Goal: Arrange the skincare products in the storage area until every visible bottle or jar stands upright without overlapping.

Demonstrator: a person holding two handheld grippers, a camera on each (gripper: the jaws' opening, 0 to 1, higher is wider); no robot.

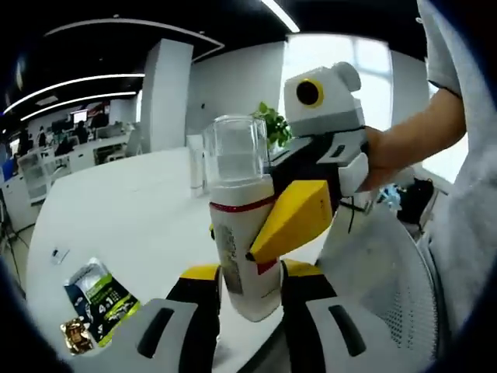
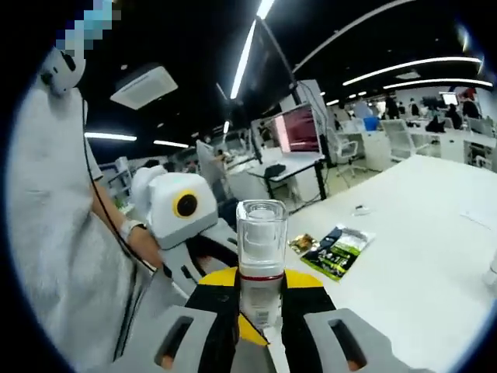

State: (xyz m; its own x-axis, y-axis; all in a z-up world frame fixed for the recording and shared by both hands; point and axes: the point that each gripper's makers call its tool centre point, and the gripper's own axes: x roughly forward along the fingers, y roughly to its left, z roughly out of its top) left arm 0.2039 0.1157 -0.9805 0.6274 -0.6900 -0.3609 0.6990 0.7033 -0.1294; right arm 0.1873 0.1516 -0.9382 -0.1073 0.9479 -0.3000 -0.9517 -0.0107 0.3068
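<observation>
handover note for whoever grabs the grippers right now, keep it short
Left gripper: shut on the bottle, white with a clear cap, held upright in the air.
Right gripper: shut on the same bottle.
The white table lies beyond it, with a green packet and a small gold packet on it.
Done: bottle picked up. Left: stand it upright on the table, release both grippers.

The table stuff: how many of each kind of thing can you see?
Bottles with clear caps: 1, held between both tongs, left and right
Green snack packets: 1
Small gold packets: 1
Small white cards: 1
Total: 4
</observation>
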